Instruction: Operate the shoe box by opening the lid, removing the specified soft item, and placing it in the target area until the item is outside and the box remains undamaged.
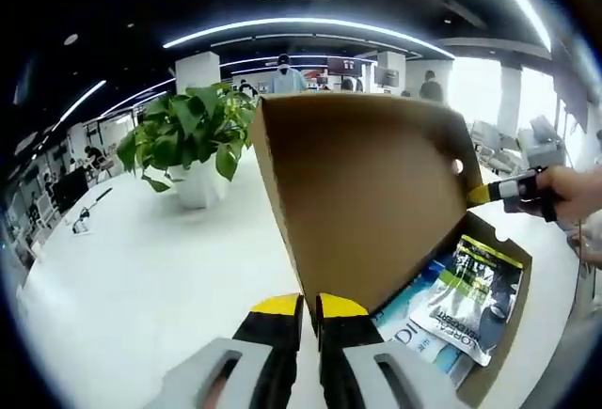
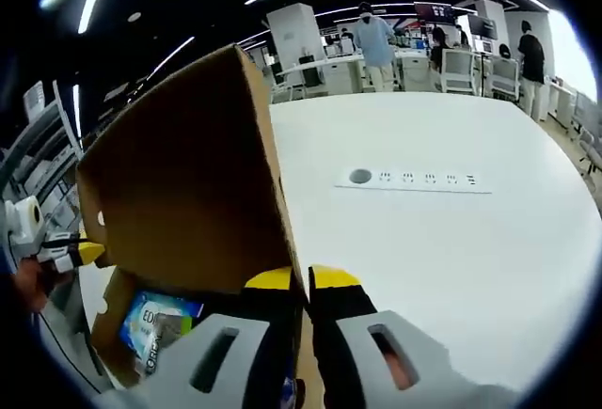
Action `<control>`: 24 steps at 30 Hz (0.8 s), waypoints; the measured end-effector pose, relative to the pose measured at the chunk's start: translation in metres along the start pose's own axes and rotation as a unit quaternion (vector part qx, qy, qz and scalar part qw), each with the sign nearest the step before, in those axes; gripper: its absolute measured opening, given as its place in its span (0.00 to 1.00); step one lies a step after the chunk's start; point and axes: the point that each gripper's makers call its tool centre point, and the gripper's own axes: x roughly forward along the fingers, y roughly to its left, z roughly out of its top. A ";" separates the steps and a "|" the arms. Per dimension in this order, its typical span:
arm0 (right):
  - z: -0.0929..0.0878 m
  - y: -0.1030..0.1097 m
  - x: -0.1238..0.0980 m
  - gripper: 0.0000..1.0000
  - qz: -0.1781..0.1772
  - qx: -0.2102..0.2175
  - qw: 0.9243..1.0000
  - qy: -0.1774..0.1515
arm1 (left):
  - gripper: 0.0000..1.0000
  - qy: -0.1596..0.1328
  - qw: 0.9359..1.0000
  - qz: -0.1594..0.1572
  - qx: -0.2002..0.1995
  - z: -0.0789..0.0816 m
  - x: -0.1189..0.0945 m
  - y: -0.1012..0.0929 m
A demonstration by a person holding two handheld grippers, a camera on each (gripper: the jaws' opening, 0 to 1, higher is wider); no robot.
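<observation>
1. Left gripper (image 1: pixel 310 307) clenched on the edge of the raised lid (image 1: pixel 362 193), yellow-tipped jaws pinching the brown cardboard between them.
2. Right gripper (image 2: pixel 301 282) likewise clamped on the lid's opposite edge (image 2: pixel 188 174), jaws pressed against the cardboard.
3. Lid swung up, nearly upright, above the open shoe box (image 1: pixel 508 324) on a white table (image 1: pixel 141 277).
4. Soft packets inside the box: a dark green and yellow pouch (image 1: pixel 470 301) lying over a pale blue one (image 1: pixel 414 320); blue packet (image 2: pixel 155 320) seen under the lid in the right gripper view.
5. Potted green plant (image 1: pixel 188 141) on the table beyond the box, well apart from it.
6. Power-socket strip (image 2: pixel 414 180) set flush in the tabletop.
7. People standing far back in the office.
</observation>
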 end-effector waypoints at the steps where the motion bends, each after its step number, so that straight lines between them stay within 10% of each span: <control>1: 0.000 0.000 0.001 0.03 0.000 -0.001 1.000 0.000 | 0.05 0.000 1.000 0.001 0.000 0.001 0.001 0.001; 24: -0.010 -0.004 0.013 0.01 -0.008 0.014 1.000 0.021 | 0.07 0.021 1.000 0.015 0.012 0.002 0.026 0.016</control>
